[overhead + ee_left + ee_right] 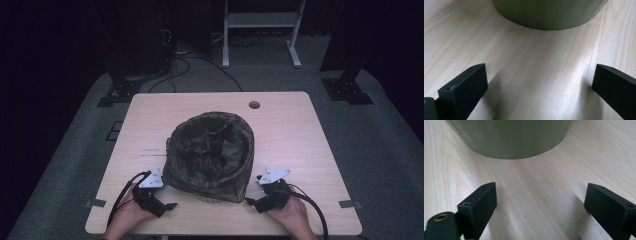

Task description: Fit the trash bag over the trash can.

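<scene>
— Bin, bag-lined, sits mid-table on pale wood; grey carpet and dark stands around.
— And the grippers?
— Left gripper and right gripper flank its near side, jaws spread wide, holding nothing.

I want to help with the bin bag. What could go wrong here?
The thin bag could tear if a hand-held gripper pinches and tugs it. The bin might slide or tip when pulled from one side only. Both, the left hand-held gripper and right hand-held gripper, sit open, touching nothing.
</scene>
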`<action>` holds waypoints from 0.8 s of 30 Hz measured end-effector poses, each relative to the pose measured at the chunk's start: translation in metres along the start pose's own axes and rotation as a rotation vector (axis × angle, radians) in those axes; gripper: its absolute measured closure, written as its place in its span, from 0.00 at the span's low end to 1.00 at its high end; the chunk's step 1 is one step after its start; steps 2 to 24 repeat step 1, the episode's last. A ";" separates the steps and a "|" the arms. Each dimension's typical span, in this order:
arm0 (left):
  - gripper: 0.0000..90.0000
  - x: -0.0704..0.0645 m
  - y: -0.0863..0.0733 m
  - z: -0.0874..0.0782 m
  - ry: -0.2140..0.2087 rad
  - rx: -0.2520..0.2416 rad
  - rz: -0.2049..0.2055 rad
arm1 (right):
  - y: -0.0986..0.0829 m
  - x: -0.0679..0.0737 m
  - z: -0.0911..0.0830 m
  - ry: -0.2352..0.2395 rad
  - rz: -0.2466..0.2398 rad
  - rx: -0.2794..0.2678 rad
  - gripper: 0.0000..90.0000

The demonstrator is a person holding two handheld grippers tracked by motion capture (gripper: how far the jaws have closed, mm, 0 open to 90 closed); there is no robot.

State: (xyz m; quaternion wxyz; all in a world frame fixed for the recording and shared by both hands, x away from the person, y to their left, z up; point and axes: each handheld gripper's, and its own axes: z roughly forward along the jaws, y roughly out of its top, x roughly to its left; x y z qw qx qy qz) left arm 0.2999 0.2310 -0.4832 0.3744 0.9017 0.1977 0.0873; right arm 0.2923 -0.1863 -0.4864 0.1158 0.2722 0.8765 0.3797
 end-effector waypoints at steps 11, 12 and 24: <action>0.00 0.000 0.000 0.000 0.000 0.000 0.000 | 0.000 0.000 0.000 0.000 0.000 0.001 0.10; 0.00 0.000 0.000 0.000 0.000 0.000 0.000 | 0.000 0.000 0.000 0.000 0.000 0.001 0.10; 0.00 0.000 0.000 0.000 0.000 0.000 0.000 | 0.000 0.000 0.000 0.000 0.000 0.001 0.10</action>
